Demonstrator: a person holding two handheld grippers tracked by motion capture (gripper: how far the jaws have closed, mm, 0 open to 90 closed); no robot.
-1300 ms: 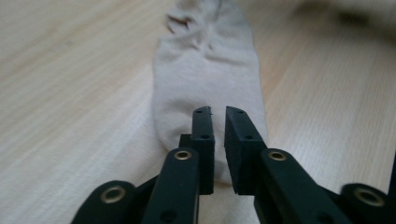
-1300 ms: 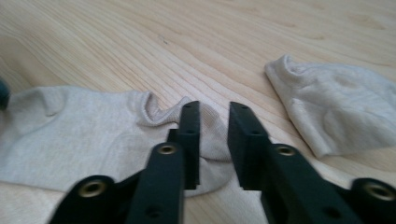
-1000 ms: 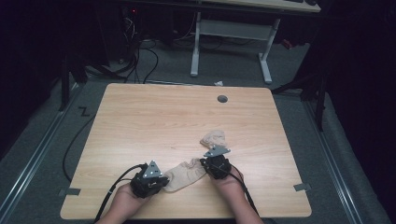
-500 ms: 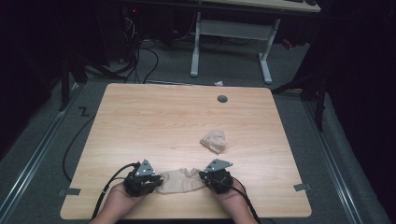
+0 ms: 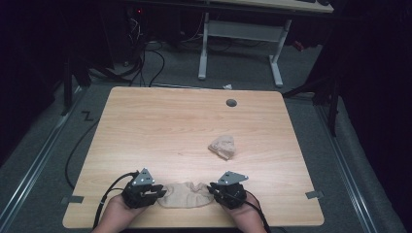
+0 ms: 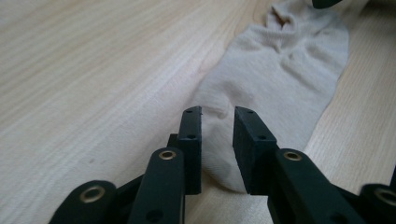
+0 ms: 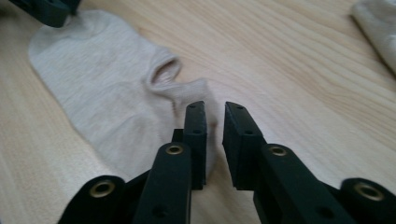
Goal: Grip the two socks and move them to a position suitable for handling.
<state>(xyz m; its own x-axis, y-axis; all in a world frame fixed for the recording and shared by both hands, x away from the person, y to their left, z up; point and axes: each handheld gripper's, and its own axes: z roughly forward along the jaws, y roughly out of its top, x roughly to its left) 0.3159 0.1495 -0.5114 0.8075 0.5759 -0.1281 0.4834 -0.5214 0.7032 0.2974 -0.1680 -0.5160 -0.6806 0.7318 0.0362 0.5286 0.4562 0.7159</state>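
Grippers stood at the near table (image 5: 145, 121) edge: left gripper (image 5: 154, 192) and right gripper (image 5: 214, 190) had just been opening, jaws slightly apart, at the two ends of the flat beige sock (image 5: 187, 195). Its fabric lay loose between the jaws, not pinched. Farther away, near the middle, lay a folded sock (image 5: 223, 146).

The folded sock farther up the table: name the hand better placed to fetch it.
Right. The folded sock lies up the table on the side of the right gripper; the left gripper sits across the flat sock.
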